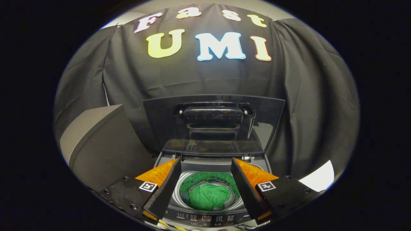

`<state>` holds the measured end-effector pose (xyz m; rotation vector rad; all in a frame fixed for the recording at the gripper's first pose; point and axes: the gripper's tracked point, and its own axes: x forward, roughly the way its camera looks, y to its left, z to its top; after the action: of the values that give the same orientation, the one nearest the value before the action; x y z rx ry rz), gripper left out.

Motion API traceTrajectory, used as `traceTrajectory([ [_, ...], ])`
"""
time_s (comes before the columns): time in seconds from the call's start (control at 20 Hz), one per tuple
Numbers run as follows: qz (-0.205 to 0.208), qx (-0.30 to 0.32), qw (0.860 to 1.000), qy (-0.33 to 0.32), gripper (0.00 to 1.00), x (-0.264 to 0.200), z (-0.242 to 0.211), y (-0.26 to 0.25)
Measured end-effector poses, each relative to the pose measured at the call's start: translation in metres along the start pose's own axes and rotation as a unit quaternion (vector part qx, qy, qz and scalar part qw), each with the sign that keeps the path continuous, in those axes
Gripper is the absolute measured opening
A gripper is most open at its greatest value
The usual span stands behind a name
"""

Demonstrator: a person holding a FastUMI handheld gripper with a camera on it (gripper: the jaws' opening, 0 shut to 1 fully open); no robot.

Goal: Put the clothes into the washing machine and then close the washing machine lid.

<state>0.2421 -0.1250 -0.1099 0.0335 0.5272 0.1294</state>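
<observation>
1. Gripper [205, 166]: fingers spread wide, holding nothing, poised above the washer [205, 219].
2. Clothes [208, 196]: green bundle lying inside the drum [183, 195], seen between the fingers.
3. Lid [213, 123]: raised upright behind the opening.
4. Grey box [99, 144]: beside the washer.

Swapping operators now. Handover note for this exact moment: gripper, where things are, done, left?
Gripper: open, holding nothing, its fingers spread above the washing machine opening.
Green clothes: bunched in the drum, seen between the fingers, touching neither.
Lid: up, standing folded at the back of the machine, beyond the fingertips.
Control panel: at the machine's near edge, below the drum.
Done: clothes are inside the drum.
Left: reach forward to the raised lid, pull it down and shut it over the opening.
Grey box stands beside the machine, outside one finger; likely not in the way.
</observation>
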Motion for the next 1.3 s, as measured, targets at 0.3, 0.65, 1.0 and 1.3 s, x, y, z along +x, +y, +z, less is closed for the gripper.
traceTrajectory([
  [0.3,0.0,0.007,0.998,-0.06,0.97,-0.002,0.053,0.0],
  [0.65,-0.008,-0.012,0.993,-0.117,0.97,0.027,0.113,-0.002],
  [1.0,-0.02,-0.009,0.989,-0.148,0.97,0.072,0.16,0.0],
  [1.3,-0.028,-0.001,0.993,-0.113,0.97,0.11,0.156,0.0],
])
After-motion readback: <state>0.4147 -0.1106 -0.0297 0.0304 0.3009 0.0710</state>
